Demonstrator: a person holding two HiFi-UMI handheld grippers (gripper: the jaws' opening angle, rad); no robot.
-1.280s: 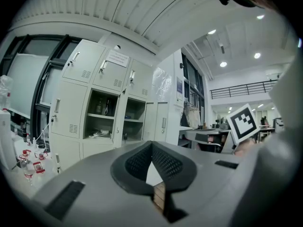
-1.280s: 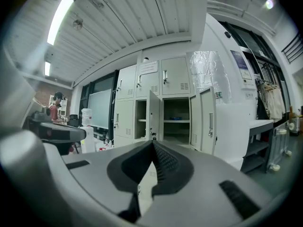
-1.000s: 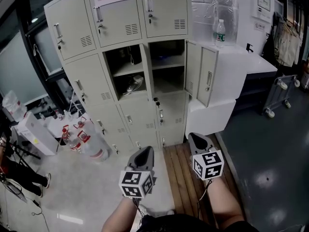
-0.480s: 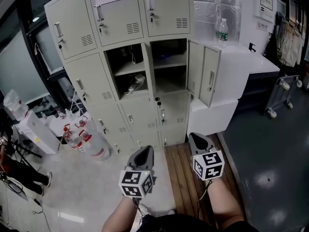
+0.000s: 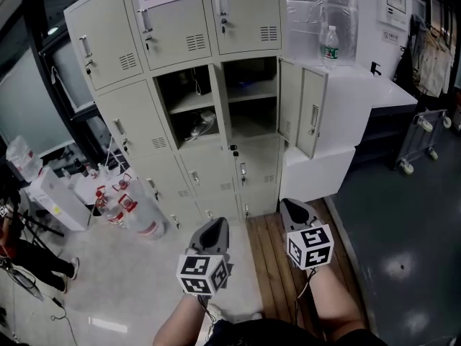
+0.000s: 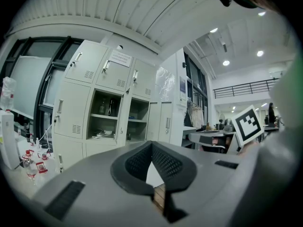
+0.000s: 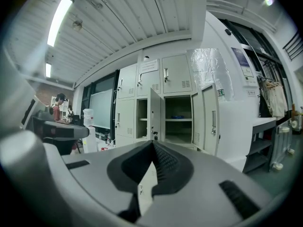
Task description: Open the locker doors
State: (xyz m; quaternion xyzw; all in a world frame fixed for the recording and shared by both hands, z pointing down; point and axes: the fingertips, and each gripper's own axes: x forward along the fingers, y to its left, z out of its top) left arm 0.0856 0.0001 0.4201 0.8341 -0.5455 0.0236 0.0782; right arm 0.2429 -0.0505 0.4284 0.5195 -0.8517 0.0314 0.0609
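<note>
hovering level: left gripper (image 5: 215, 229), right gripper (image 5: 294, 209)

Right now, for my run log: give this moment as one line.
beige metal locker cabinet: two middle-row compartments open | left gripper: shut, empty | right gripper: shut, empty | both short of cabinet

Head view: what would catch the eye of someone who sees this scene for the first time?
The pale locker bank fills the top, with two middle compartments standing open and an open door swung out at the right. At the bottom edge the left gripper and right gripper are both shut, apart from the lockers. A water bottle stands on the white counter to the right.
</note>
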